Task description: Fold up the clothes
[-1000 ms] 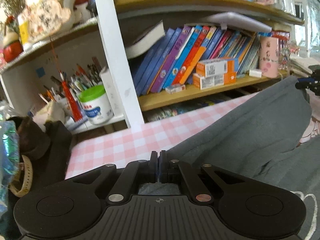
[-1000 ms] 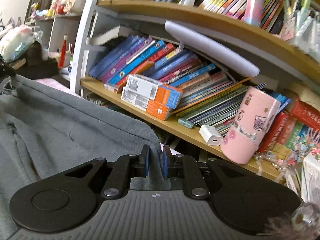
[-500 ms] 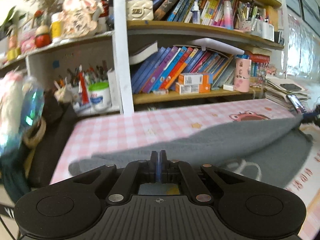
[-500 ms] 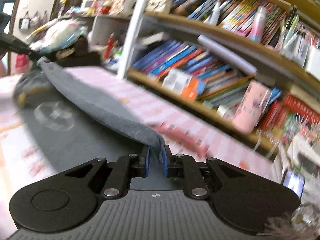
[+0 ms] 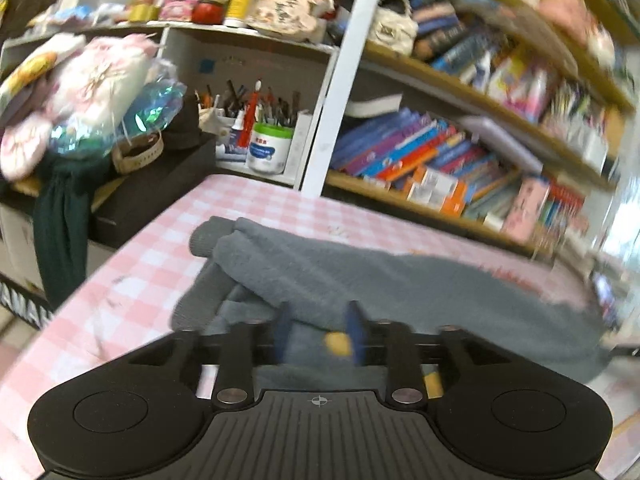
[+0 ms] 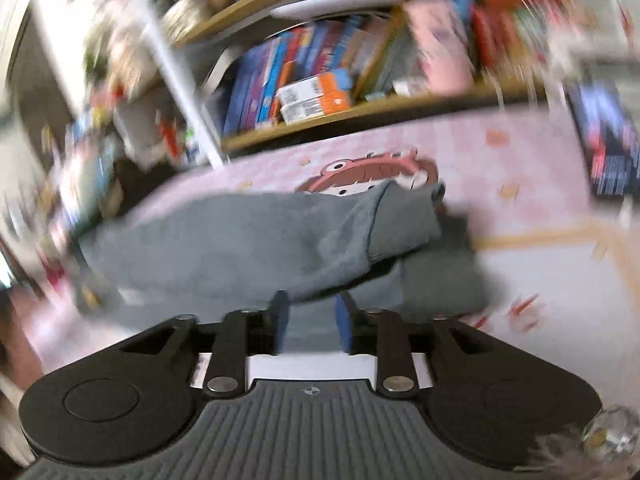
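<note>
A grey sweatshirt [image 5: 392,284] lies folded over on the pink checked tablecloth [image 5: 132,280]; its sleeve cuffs [image 5: 212,236] point to the far left. My left gripper [image 5: 319,334] is open just above the near edge of the fold, holding nothing. In the right wrist view the same grey garment [image 6: 256,236] lies across the table, its hem end [image 6: 404,220] doubled over. My right gripper [image 6: 311,320] is open over the garment's near edge. Both views are motion-blurred.
Bookshelves full of books [image 5: 404,152] and boxes [image 6: 316,96] stand behind the table. A white tub [image 5: 268,148] and pens sit at the back left. A black case [image 5: 152,192] with bags and a dark green cloth [image 5: 60,220] stands left of the table.
Both grippers carried the garment's edge toward me and down onto the table, then opened and let go. The sweatshirt now lies folded over itself.
</note>
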The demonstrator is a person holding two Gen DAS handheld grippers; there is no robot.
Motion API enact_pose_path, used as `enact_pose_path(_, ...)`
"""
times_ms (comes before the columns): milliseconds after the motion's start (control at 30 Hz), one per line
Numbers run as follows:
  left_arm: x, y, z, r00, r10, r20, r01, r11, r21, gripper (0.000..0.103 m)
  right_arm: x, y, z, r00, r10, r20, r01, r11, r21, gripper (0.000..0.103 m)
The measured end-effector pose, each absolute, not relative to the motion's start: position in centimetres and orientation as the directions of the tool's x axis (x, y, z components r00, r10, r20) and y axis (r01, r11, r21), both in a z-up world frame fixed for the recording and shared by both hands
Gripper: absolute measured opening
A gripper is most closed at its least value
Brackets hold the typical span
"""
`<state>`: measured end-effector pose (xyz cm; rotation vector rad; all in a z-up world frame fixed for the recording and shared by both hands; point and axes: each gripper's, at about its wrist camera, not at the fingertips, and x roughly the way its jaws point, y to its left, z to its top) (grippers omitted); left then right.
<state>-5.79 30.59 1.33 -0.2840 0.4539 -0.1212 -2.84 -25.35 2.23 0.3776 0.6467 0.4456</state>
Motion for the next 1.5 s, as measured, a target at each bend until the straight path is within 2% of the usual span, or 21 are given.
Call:
enact_pose_path(33,-5.7,30.5,1.3,0.895,-0.189,-0.403,0.053,0.944,-0.325,0.038,-2.4,-25.7,2.1,0.705,0.532,-0.468,-0.253,0.806,0.535,0.038)
enact_pose_path(167,-5.2,30.9,1.3,0.902,-0.221,-0.372,0.038,0.897,-0.440,0.038,-0.6,-26.8,1.1,0.687,0.624,-0.372,-0.172,0.637,0.751,0.044)
enact_pose_path(367,-3.6,33.2,-0.4,0.882,-0.253,-0.399,-0.076,0.757,-0.648,0.039,1.0,-27.1,0.5,0.687,0.550,-0.476,-0.051,0.689,0.723,0.049)
enact_pose_path(433,-2.8,33.6,-1.2,0.872,-0.263,-0.412,-0.108,0.719,-0.687,0.039,1.1,-27.4,0.0,0.683,0.555,-0.475,-0.040,0.677,0.735,0.049)
enact_pose_path(700,2.0,34.6,-3.6,0.844,-0.201,-0.498,-0.254,0.667,-0.700,0.038,2.2,-27.7,-0.3,0.684,0.551,-0.478,-0.023,0.671,0.741,0.051)
enact_pose_path(767,2.8,34.4,-3.8,0.839,-0.188,-0.511,-0.272,0.668,-0.693,0.039,2.6,-27.7,-0.3,0.686,0.550,-0.477,-0.017,0.668,0.744,0.057)
enact_pose_path(867,3.5,33.9,-3.8,0.845,-0.172,-0.507,-0.274,0.674,-0.686,0.037,3.0,-27.9,-0.3,0.691,0.546,-0.474,-0.009,0.662,0.749,0.057)
enact_pose_path(933,3.8,33.7,-3.7,0.853,-0.170,-0.493,-0.262,0.678,-0.687,0.028,3.0,-27.9,-0.5,0.697,0.542,-0.469,-0.001,0.655,0.756,0.055)
enact_pose_path(1000,3.8,33.7,-3.2,0.868,-0.186,-0.461,-0.221,0.686,-0.694,0.006,3.0,-27.9,-0.6,0.705,0.530,-0.472,0.010,0.658,0.753,0.052)
enact_pose_path(1067,3.3,33.6,-2.0,0.893,-0.210,-0.397,-0.157,0.681,-0.715,0.005,3.0,-28.0,-0.7,0.710,0.518,-0.476,0.022,0.659,0.751,0.044)
enact_pose_path(1167,1.2,33.2,0.6,0.930,-0.246,-0.273,-0.031,0.687,-0.726,0.004,2.9,-28.2,-0.8,0.716,0.514,-0.473,0.035,0.650,0.759,0.044)
enact_pose_path(1300,-3.3,33.7,2.2,0.948,-0.308,-0.078,0.121,0.578,-0.807,0.004,2.7,-28.2,-0.9,0.728,0.504,-0.465,0.051,0.636,0.770,0.044)
enact_pose_path(1400,-4.8,34.3,0.8,0.946,-0.309,-0.098,0.091,0.542,-0.835,0.004,2.8,-28.1,-1.0,0.741,0.490,-0.460,0.062,0.632,0.773,0.044)
enact_pose_path(1500,-5.0,34.9,-1.7,0.932,-0.284,-0.224,-0.033,0.551,-0.834,0.004,3.0,-27.9,-1.0,0.748,0.474,-0.465,0.075,0.635,0.769,0.041)
